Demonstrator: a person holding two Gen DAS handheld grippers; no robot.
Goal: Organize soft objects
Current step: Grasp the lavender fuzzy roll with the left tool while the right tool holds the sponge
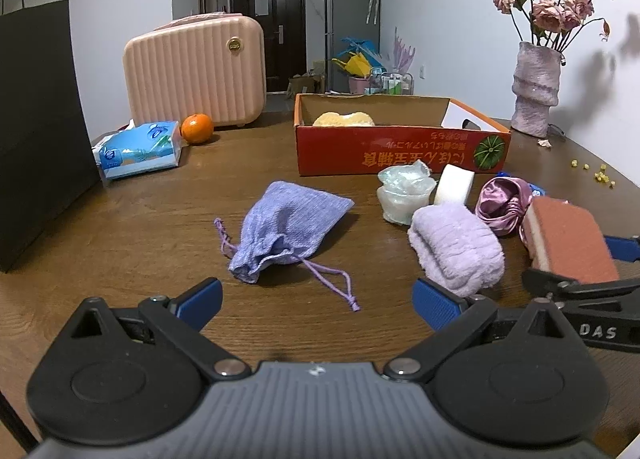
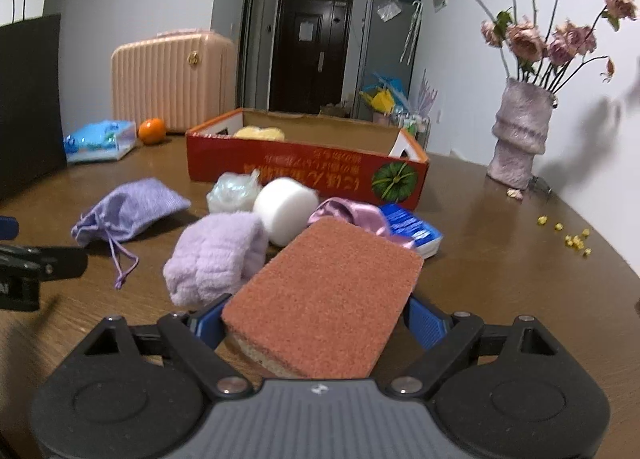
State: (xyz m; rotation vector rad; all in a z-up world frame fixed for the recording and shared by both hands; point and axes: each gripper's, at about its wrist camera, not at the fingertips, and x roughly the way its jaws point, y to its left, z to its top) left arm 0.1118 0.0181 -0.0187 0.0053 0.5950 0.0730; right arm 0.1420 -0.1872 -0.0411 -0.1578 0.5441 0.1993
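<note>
My right gripper (image 2: 316, 323) is shut on a reddish scouring sponge (image 2: 324, 299), held above the table; the sponge also shows in the left wrist view (image 1: 568, 239). My left gripper (image 1: 316, 301) is open and empty, just short of a purple drawstring pouch (image 1: 286, 225). A lilac fluffy towel roll (image 1: 456, 247), a white sponge (image 1: 454, 183), a pearly plastic bundle (image 1: 404, 193) and a pink satin scrunchie (image 1: 504, 203) lie in front of the red cardboard box (image 1: 400, 149). A yellow sponge (image 1: 344, 119) lies inside the box.
A black paper bag (image 1: 40, 131) stands at the left. A tissue pack (image 1: 138, 149), an orange (image 1: 197, 128) and a pink case (image 1: 196, 75) sit at the back left. A vase of dried roses (image 1: 534, 89) stands at the back right. A blue packet (image 2: 412, 227) lies by the scrunchie.
</note>
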